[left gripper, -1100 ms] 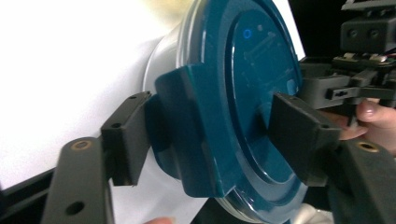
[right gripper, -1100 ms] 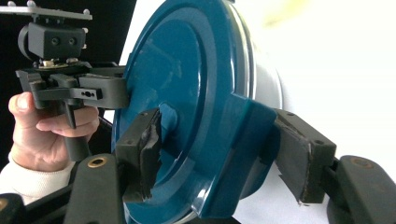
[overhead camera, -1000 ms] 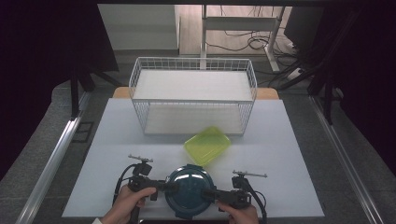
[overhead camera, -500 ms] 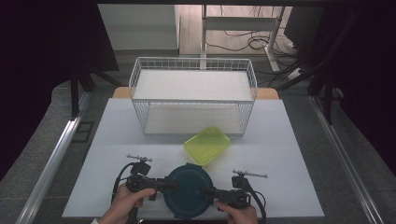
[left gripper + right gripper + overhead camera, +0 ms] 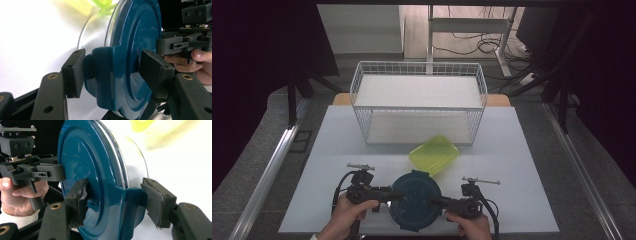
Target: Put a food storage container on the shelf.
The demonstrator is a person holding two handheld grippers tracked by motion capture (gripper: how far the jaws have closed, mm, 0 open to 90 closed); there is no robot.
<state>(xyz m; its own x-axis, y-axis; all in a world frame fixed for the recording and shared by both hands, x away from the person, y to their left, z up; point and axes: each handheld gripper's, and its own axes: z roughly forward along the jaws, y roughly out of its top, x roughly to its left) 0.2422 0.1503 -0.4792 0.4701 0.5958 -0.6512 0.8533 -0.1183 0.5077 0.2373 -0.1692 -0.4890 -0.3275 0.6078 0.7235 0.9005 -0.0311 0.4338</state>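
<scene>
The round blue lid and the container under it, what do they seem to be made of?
The blue lid looks like glossy moulded plastic: it shows smooth highlights and has moulded clip flaps at its rim. The container below seems clear, either glass or hard plastic; the white table shows through its wall, and the look does not settle which.

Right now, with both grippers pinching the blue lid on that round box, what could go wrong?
1. Each gripper grabs a small side clip of the blue lid. The left gripper has been closing on its clip; if the fingers slip, that side could drop.
2. The clear container under the lid looks glassy, so a fall onto the table might crack it.
3. The green lid lies close behind; a forward push by the right gripper could bump it.
</scene>
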